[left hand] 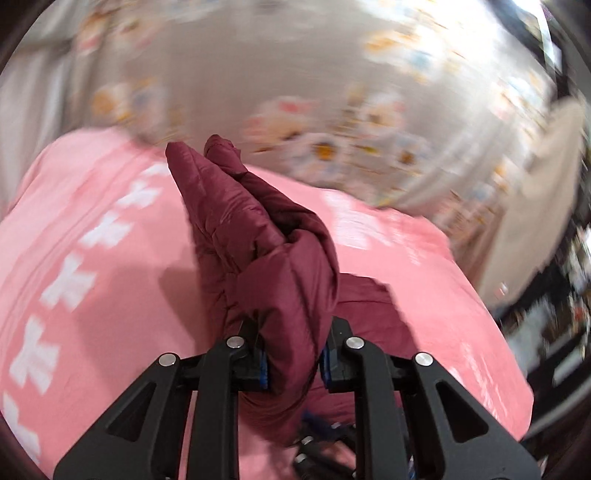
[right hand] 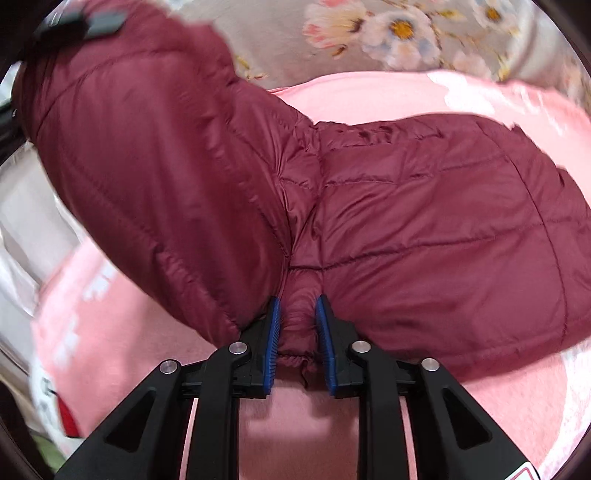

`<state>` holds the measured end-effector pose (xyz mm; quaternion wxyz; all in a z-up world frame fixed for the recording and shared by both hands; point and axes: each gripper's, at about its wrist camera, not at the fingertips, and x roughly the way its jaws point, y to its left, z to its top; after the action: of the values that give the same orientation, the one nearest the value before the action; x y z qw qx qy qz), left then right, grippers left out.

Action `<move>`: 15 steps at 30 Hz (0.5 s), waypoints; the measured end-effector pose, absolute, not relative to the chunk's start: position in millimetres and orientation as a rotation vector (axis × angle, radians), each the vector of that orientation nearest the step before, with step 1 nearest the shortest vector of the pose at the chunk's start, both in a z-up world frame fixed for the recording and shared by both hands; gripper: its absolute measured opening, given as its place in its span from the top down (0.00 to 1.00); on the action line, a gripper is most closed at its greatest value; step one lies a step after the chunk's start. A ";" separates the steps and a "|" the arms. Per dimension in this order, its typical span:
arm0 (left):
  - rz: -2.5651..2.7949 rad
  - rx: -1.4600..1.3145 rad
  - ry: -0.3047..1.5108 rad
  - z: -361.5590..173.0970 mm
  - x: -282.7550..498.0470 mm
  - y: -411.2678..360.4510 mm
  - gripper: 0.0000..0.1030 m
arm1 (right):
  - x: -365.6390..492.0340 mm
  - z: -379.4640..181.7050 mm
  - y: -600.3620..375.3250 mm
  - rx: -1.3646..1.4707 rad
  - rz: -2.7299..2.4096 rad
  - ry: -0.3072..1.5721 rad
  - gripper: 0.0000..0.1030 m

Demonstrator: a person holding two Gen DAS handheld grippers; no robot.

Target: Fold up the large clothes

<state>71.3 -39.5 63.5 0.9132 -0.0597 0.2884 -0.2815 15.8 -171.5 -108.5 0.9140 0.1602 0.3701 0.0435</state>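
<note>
A maroon quilted puffer jacket lies on a pink blanket with white marks. My right gripper is shut on the jacket's gathered hem edge, blue pads pressing a bunch of fabric. One part of the jacket is lifted up to the left, toward the other gripper's black tip. In the left wrist view my left gripper is shut on a thick fold of the jacket, held above the blanket. The view is motion-blurred.
A grey floral bedsheet lies beyond the blanket; it also shows in the right wrist view. Dark furniture and clutter stand at the right edge. White fabric lies at the left.
</note>
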 end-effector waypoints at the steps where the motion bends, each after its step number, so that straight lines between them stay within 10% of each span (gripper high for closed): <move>1: -0.600 -0.099 0.592 66.0 71.1 -54.6 0.82 | 7.1 -102.3 -180.4 0.349 0.087 0.749 0.81; 15: -0.682 0.053 0.932 -42.5 94.3 -269.5 0.82 | -91.0 -83.9 -312.8 0.362 -0.311 0.770 0.80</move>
<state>94.3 -269.5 -42.5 0.8375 0.0250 0.4405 -0.3222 -91.0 -312.8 -83.9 0.8991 0.1747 0.3720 -0.1503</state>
